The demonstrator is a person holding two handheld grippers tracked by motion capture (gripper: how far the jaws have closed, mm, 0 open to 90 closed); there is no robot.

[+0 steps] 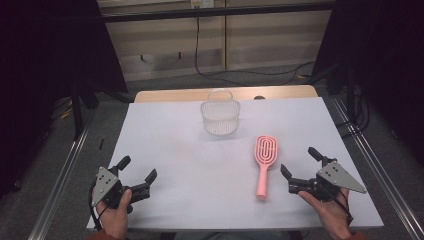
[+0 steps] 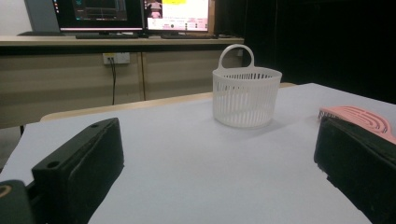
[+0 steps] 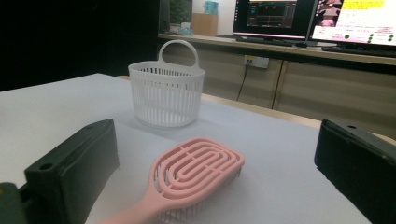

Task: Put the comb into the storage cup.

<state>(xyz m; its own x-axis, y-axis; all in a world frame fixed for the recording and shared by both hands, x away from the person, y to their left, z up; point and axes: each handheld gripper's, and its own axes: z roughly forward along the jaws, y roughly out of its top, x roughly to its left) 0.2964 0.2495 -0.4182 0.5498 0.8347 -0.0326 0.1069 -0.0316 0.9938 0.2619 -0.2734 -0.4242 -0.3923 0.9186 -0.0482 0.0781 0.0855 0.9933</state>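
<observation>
lying flat on the white table right of centre: pink hairbrush, slotted oval head toward the basket | right gripper just beside it, jaws wide apart, empty | left gripper likewise spread, empty

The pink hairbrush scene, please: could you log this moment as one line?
left gripper: open, idle | right gripper: open, beside pink hairbrush | hairbrush: flat on table | white basket: upright

White table with a wooden far edge, white slotted basket standing upright near the far middle, pink brush lying flat right of centre, handle toward the near edge, apart from the basket
</observation>
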